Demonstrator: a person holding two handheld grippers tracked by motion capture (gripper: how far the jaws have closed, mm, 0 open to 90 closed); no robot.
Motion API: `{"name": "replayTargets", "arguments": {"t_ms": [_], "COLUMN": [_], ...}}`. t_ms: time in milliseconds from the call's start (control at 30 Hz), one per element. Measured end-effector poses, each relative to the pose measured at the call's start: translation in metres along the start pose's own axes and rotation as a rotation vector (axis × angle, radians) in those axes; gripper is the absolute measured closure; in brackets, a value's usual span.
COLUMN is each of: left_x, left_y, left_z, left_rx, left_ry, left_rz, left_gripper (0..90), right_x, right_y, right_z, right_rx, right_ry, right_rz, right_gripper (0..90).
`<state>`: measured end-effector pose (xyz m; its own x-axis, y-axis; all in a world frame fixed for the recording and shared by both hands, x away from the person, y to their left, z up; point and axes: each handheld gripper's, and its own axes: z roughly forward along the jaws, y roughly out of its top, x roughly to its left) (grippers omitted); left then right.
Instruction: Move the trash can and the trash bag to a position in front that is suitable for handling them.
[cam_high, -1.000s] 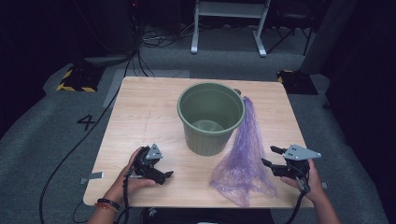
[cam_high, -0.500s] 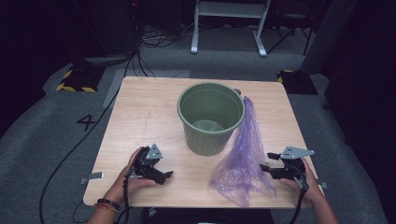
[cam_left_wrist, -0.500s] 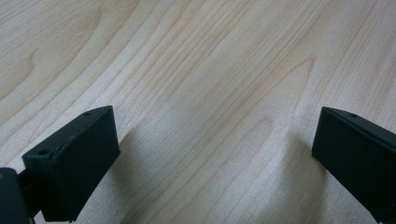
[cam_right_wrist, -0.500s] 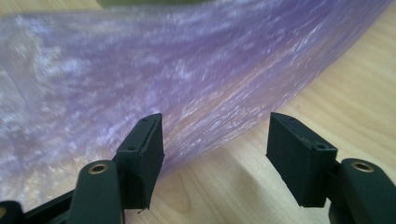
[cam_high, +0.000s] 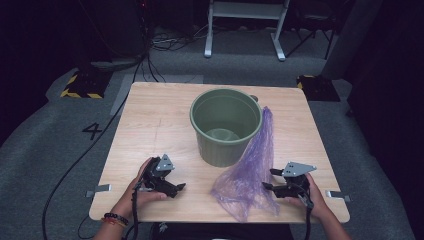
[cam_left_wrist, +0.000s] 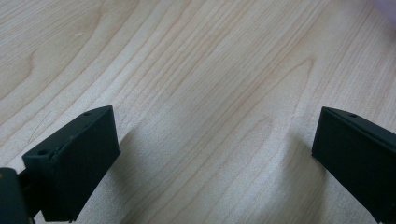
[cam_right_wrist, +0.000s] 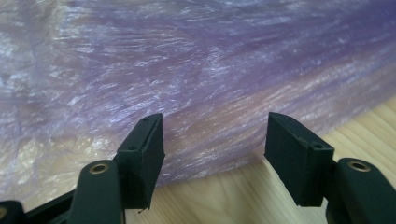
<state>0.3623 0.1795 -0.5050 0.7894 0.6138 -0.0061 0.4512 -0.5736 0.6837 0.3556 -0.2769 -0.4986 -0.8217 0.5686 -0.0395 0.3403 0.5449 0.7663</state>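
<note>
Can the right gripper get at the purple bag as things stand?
Probably yes: the right gripper has open jaws facing the purple bag's edge, with nothing between.

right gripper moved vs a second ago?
Yes. In the high view the right gripper has dropped toward the table and edged closer to the purple bag, jaws open.

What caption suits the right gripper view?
Open right gripper poised low over the wooden table, facing the edge of a crinkled purple plastic bag.
</note>
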Motion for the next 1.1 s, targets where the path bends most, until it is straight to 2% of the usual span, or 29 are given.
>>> {"name": "replayTargets", "arguments": {"t_ms": [67,167,333,400,433,500,533,567,600,700,733,867,933,967,1100], "left_x": [0.0,0.0,-0.001,-0.002,-0.003,-0.005,-0.006,-0.008,-0.01,-0.019,-0.022,-0.037,-0.044,-0.047,-0.061], "left_y": [0.0,0.0,0.0,0.001,0.002,0.005,0.007,0.009,0.011,0.015,0.017,0.026,0.032,0.035,0.047], "left_z": [0.0,0.0,-0.001,-0.005,-0.007,-0.012,-0.015,-0.02,-0.023,-0.029,-0.03,-0.033,-0.034,-0.034,-0.03], "left_rx": [0.0,-0.001,-0.004,-0.008,-0.02,-0.034,-0.043,-0.056,-0.071,-0.092,-0.096,-0.102,-0.105,-0.112,-0.145], "left_ry": [0.0,-0.002,0.001,0.005,0.007,0.033,0.048,0.042,0.027,0.011,0.001,-0.017,-0.009,-0.015,-0.072], "left_rz": [0.0,0.0,-0.002,-0.014,-0.021,-0.031,-0.035,-0.03,-0.031,0.0,0.01,0.058,0.089,0.09,0.11], "left_gripper": [0.4,0.5,1.9,7.9,25.4,23.0,15.8,15.3,20.2,15.4,17.5,15.7,15.6,15.6,16.0], "right_x": [0.006,0.016,0.025,0.028,0.031,0.032,0.033,0.034,0.034,0.035,0.035,0.035,0.034,0.034,0.033], "right_y": [0.005,0.013,0.021,0.024,0.027,0.028,0.03,0.031,0.032,0.033,0.034,0.033,0.033,0.033,0.033], "right_z": [0.005,0.017,0.027,0.031,0.035,0.036,0.038,0.039,0.04,0.042,0.042,0.043,0.043,0.043,0.044], "right_rx": [0.004,0.008,0.01,0.007,0.003,0.003,0.002,0.003,0.006,0.01,0.008,0.005,0.003,0.003,0.001], "right_ry": [-0.014,0.0,0.008,0.005,0.007,0.002,0.0,-0.003,-0.008,-0.014,-0.015,-0.01,-0.008,-0.008,0.001], "right_rz": [-0.022,-0.047,-0.059,-0.064,-0.066,-0.06,-0.059,-0.061,-0.061,-0.063,-0.059,-0.05,-0.047,-0.047,-0.048], "right_gripper": [37.9,37.9,38.3,38.4,38.4,38.4,38.4,38.2,37.7,37.4,37.4,37.0,36.9,36.9,37.6]}}
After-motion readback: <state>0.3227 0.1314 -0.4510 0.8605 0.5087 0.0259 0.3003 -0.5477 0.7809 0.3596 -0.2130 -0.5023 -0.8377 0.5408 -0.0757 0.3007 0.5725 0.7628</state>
